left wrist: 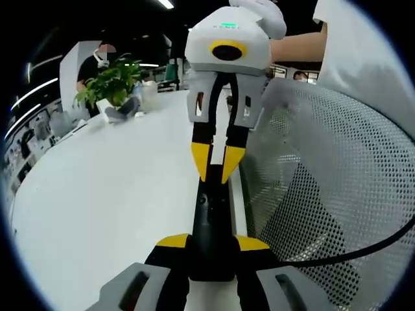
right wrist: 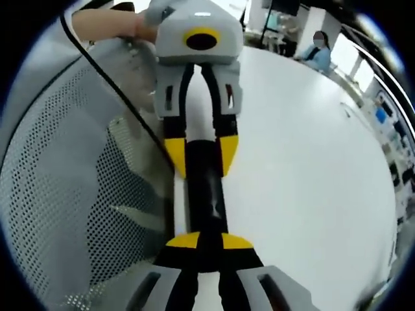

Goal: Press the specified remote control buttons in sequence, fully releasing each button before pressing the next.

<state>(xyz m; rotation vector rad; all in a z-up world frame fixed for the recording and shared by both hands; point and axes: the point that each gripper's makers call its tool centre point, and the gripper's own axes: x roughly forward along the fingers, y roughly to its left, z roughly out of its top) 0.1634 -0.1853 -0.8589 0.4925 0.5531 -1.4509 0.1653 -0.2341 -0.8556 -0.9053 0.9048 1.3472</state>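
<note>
White tabletop (left wrist: 97,194) is stretching away through an office-like room with ceiling lights, and a potted plant (left wrist: 111,83) is standing at its far end in the left gripper view, with a seated person (left wrist: 97,61) just behind it. In the right gripper view the same white table (right wrist: 311,168) is running toward a far edge where another person (right wrist: 318,52) is sitting. A grey perforated mesh panel (left wrist: 337,188), apparently a chair back, is lying along one side of the table, and a thin black cable (left wrist: 363,249) is crossing it. The remote control (left wrist: 213,223), a long black bar, is being held over the table near the mesh, one end in each tool. In the left gripper view the left gripper (left wrist: 213,243) is gripping the near end of the remote, its yellow-tipped jaws sitting narrow against the remote's two sides, while the right gripper (left wrist: 217,165) is coming in from the far side, held by a hand (left wrist: 292,45), with its yellow tips closing in narrowly on the remote's far end. In the right gripper view the arrangement is mirrored: the right gripper (right wrist: 209,241) is clamping the near end of the remote control (right wrist: 206,188) and the left gripper (right wrist: 200,159) is pinching the far end, with a hand (right wrist: 110,26) holding it from behind. The buttons on the remote are too dark and blurred to tell apart.
</note>
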